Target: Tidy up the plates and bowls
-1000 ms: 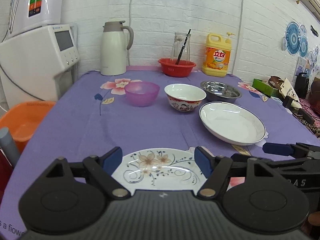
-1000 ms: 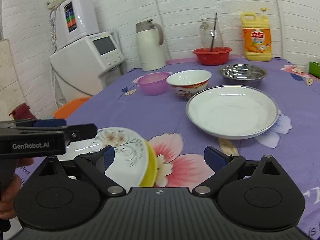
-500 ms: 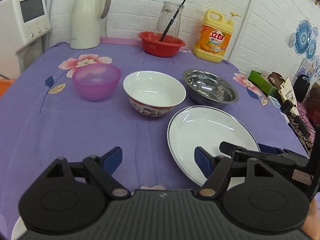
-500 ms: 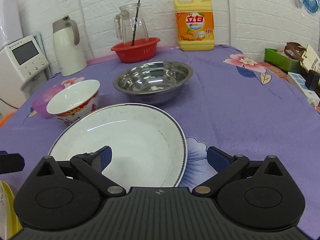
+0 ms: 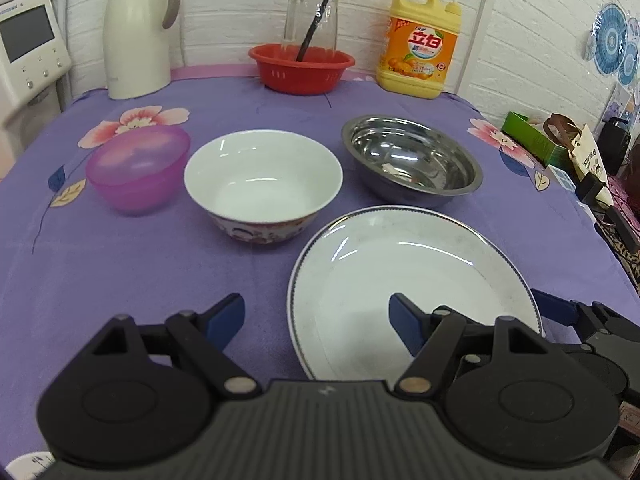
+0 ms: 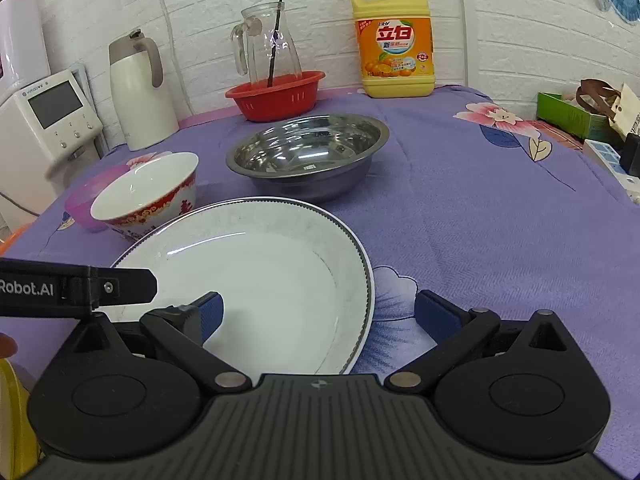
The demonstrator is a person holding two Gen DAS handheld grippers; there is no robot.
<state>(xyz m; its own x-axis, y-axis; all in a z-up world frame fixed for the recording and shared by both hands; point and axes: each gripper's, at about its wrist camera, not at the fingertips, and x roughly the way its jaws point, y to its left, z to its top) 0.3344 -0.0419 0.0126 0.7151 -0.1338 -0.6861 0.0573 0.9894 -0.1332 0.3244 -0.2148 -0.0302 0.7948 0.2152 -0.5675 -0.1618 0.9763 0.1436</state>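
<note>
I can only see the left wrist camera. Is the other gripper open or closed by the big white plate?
Observer: Open. The right gripper has one fingertip over the big white round plate with the dark rim, the other past its edge, over the purple flowered tablecloth.
Child: Is anything near us hidden from me?
Observer: Yes, a yellow curved rim peeks in at the right wrist view's bottom-left edge; too little shows to name it.
Child: Does the glass jug have a handle?
Observer: Yes, the clear glass pitcher shows a handle on its left side.
</note>
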